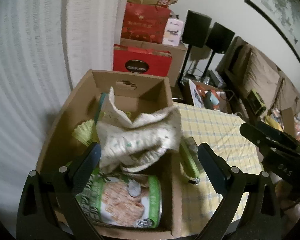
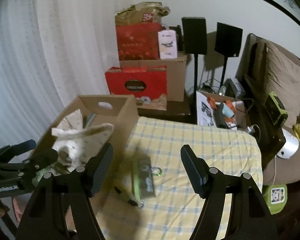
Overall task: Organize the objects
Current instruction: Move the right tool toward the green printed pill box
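Observation:
An open cardboard box stands at the left of a table with a yellow checked cloth. In it lie a white speckled cloth, a green-labelled can and a yellow-green brush. My left gripper is open over the box, empty, its jaws either side of the cloth. A green and black packet lies on the table cloth beside the box, also in the left wrist view. My right gripper is open and empty just above the packet. The box also shows in the right wrist view.
Red gift boxes and a brown carton are stacked behind the table. Two black speakers on stands stand by the wall. A sofa with cushions is at the right. A green box sits low at the right.

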`<state>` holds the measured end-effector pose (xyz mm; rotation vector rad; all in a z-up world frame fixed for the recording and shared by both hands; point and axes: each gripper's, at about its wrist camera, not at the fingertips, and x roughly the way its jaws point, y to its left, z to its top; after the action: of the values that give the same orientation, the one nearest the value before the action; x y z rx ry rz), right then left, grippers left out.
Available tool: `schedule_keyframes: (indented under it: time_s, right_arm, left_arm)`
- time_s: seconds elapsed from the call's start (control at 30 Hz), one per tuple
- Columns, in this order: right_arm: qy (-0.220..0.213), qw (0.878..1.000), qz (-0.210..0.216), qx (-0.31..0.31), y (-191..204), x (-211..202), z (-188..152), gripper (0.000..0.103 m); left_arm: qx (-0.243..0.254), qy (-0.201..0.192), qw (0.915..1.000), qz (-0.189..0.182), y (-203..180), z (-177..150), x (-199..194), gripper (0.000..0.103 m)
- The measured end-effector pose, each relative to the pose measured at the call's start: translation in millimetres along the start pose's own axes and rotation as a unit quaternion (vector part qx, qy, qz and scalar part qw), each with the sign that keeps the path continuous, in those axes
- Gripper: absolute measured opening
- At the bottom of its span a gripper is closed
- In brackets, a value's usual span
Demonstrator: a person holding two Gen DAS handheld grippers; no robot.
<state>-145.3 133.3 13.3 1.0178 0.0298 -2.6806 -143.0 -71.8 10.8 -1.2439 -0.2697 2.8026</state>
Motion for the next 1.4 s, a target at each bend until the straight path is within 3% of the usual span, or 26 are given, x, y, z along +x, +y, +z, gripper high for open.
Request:
schedule_keyframes:
  time_s: [0.13, 0.2, 0.47, 0.6, 0.73, 0.8, 1.4]
  right_arm:
    - [0.006, 1.0, -0.01, 0.005, -11, -1, -11, 0.072]
    - [0.008, 1.0, -0.015, 0.007, -15, -1, -16, 0.072]
    - [0.007, 0.999, -0.031, 0.007, -28, -5, -31, 0.072]
    - [0.005, 0.999, -0.036, 0.011, -34, -7, -36, 0.087]
    - [0.01, 0.999, -0.047, 0.011, -41, -7, -41, 0.089]
    - [0.011, 0.999, -0.043, 0.017, -45, -7, -43, 0.103]
    - [0.009, 0.999, -0.042, 0.024, -56, -10, -49, 0.102]
  left_arm:
    - [0.009, 0.004, 0.9999, -0.001, -12, -10, 2, 0.098]
    - [0.012, 0.009, 0.9999, -0.004, -16, -15, 4, 0.103]
    - [0.02, 0.009, 0.9998, -0.001, -33, -27, 10, 0.103]
    - [0.03, 0.002, 0.9996, 0.002, -41, -30, 7, 0.103]
    - [0.034, -0.003, 0.9994, 0.004, -47, -32, 6, 0.103]
    - [0.035, -0.003, 0.9994, 0.004, -50, -33, 6, 0.103]
    - [0.051, -0.009, 0.9985, 0.021, -62, -36, 9, 0.103]
